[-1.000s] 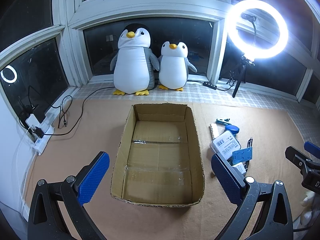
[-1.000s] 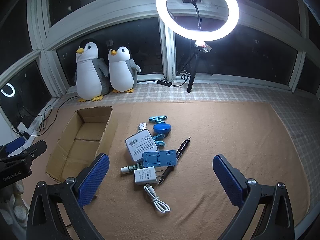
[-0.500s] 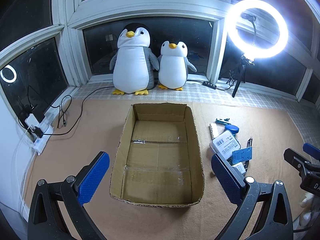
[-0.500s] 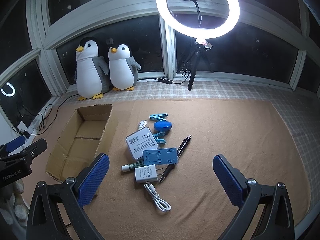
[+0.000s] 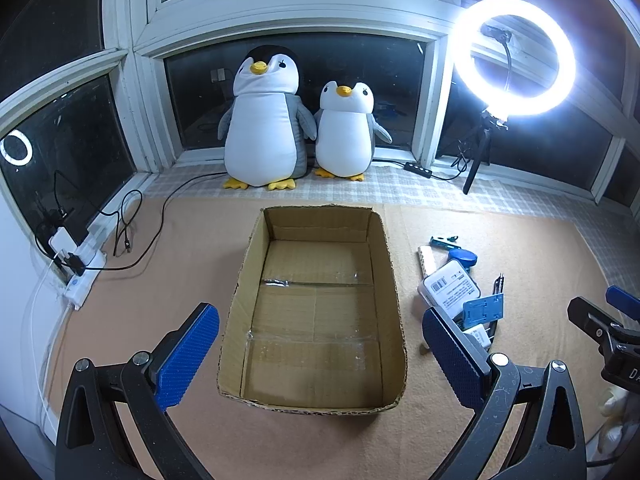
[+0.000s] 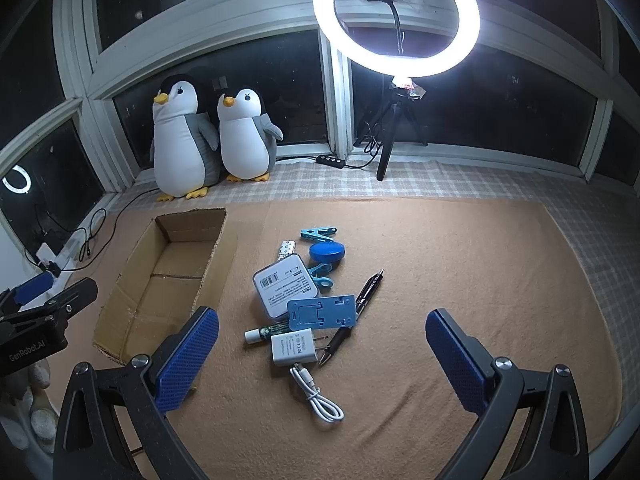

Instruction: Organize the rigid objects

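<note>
An empty cardboard box (image 5: 390, 280) (image 6: 218, 256) lies open on the tan mat. To its right is a cluster of small items: a white boxed device (image 6: 282, 290) (image 5: 450, 286), a blue phone stand (image 6: 322, 312) (image 5: 484, 308), a white charger (image 6: 294, 346), a white cable (image 6: 316, 394), black pens (image 6: 360, 304), a blue round case (image 6: 326, 252), blue clips (image 6: 318, 234) and a small tube (image 6: 264, 333). My left gripper (image 5: 320, 354) hovers open over the box's near end. My right gripper (image 6: 322, 360) hangs open above the charger and cable, holding nothing.
Two plush penguins (image 5: 262, 128) (image 5: 346, 132) sit on the window ledge behind the box. A ring light on a tripod (image 6: 396, 16) stands at the back right. A power strip with cables (image 5: 80, 272) lies along the left wall. Bare mat spreads to the right of the items.
The right gripper has drifted slightly forward toward the item cluster. The left gripper has barely moved. Both stay open.
</note>
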### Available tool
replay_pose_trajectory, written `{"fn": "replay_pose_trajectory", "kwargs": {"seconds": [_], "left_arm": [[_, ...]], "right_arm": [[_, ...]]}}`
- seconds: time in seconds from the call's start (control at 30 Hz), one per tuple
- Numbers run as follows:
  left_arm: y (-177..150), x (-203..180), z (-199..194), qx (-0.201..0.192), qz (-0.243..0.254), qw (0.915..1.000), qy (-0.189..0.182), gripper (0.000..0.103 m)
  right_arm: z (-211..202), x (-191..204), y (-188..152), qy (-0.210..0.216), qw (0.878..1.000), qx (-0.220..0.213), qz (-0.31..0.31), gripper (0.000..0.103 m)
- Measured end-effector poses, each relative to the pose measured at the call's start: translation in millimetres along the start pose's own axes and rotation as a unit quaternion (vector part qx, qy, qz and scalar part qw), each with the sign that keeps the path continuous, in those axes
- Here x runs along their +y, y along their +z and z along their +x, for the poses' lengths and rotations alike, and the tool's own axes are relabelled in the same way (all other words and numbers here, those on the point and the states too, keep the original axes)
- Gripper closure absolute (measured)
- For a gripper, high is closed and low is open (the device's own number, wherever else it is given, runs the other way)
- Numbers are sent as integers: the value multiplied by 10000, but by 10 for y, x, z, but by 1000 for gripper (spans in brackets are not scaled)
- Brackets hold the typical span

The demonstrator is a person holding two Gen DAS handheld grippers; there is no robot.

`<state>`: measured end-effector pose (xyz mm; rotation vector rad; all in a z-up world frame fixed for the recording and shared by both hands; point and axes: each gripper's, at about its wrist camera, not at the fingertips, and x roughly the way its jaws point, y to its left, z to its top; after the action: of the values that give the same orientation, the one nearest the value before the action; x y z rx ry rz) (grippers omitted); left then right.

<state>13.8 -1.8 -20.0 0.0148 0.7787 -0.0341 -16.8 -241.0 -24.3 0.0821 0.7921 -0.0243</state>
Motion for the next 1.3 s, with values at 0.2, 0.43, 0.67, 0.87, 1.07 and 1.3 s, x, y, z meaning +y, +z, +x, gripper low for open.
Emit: {"fn": "replay_pose_trajectory", "kwargs": {"seconds": [0.2,0.43,0.67,0.87,1.07,1.3], "left_arm": [[2,-3,3,1,-8,10000,-5,0],[14,-6,-3,5,3,10000,-21,0],[16,-15,0,12,2,10000,-31,0],[8,-16,7,24,4,10000,-20,0],[-20,44,79,120,-49,9999,22,0],[-58,144,199,244,-100,9996,107,0]], "right_arm": [[11,3,-13,-4,10000,17,6,1],[22,-8,-21,-9,10000,34,9,1],[29,-4,-22,1,10000,52,2,1],[41,4,-31,-6,10000,79,-7,1],[72,-23,-30,-23,9999,137,0,1],[134,-61,-48,-55,9997,236,4,1]]}}
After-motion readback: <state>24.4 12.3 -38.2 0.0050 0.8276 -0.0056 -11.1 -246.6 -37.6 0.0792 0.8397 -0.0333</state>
